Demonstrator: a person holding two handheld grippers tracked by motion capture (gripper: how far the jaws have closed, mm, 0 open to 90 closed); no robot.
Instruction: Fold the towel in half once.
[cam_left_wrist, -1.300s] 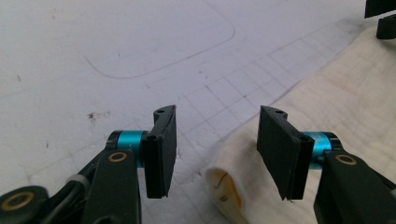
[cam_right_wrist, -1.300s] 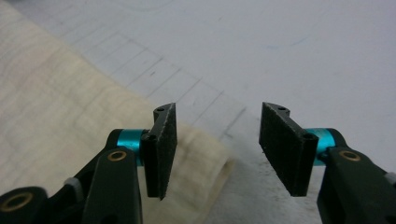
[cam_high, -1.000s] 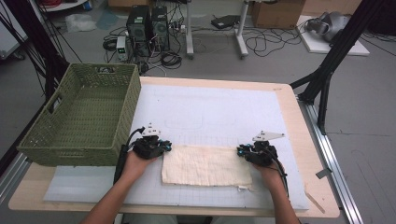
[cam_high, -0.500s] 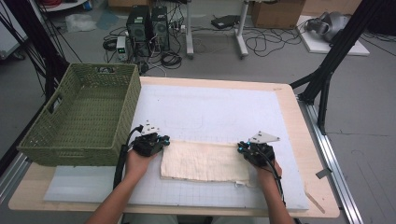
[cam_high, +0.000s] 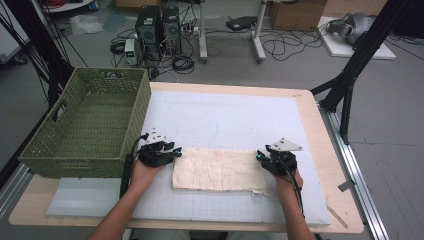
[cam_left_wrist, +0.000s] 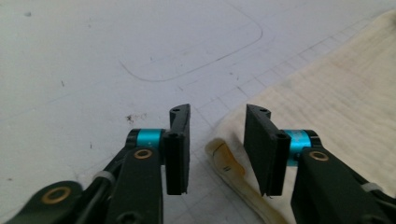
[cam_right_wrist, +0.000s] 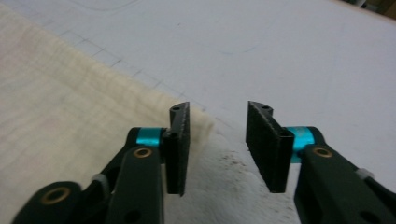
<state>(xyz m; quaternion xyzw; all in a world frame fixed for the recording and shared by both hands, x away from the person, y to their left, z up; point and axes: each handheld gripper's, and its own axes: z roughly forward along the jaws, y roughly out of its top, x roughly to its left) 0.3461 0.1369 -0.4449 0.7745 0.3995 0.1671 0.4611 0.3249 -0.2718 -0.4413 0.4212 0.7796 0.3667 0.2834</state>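
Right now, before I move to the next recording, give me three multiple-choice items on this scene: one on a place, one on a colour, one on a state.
1. Where does the basket stand?
A. at the table's left side
B. at the table's right side
C. on the cloth

2. What colour is the cloth?
A. dark blue
B. cream
C. red

3. How do the jaws of the left gripper stand?
A. shut on the cloth
B. shut on the basket's rim
C. open, with nothing pressed between the pads

Key: 1 A, the high view shows the green basket by the left edge. 2 B, the cloth lies pale cream on the white mat. 3 C, the left gripper view shows a gap between the jaws, which have just been opening over the cloth's corner.
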